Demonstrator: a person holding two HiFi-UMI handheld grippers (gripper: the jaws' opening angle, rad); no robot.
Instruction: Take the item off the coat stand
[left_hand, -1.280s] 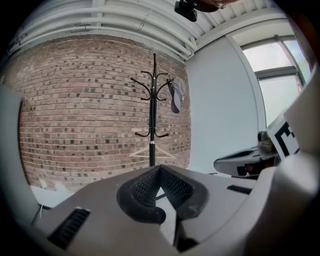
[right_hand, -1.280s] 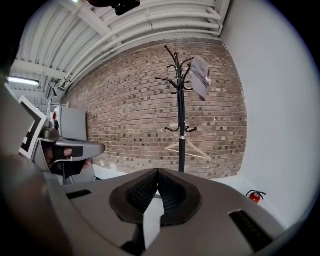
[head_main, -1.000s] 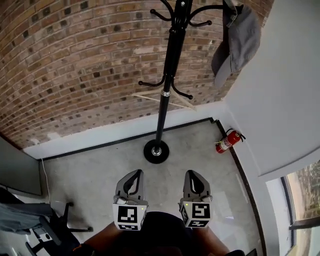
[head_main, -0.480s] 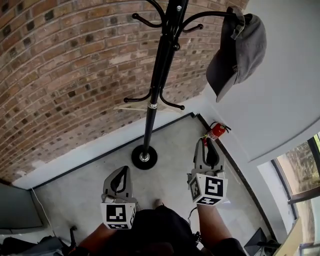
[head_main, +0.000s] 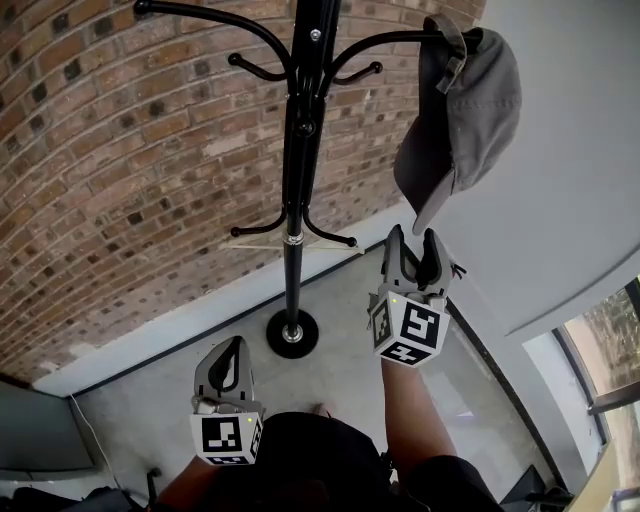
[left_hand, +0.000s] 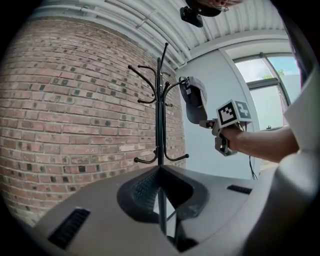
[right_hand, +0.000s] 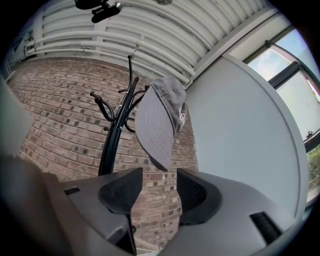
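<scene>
Right gripper view, cap (right_hand: 160, 120) just above empty, opening right tool (right_hand: 159, 173)

A red-brown brick wall (head_main: 120, 180) with pale mortar meets a plain white wall (head_main: 570, 190) at a corner. Along the foot of the brick runs a white skirting (head_main: 150, 338), and a dark strip lies between it and the smooth grey floor (head_main: 140, 400). On the right a window (head_main: 612, 335) with a dark frame reaches low and is bright with daylight. Overhead, the ceiling (right_hand: 150, 35) is made of white ribbed panels. The light in the room is even, with no hard shadows
</scene>
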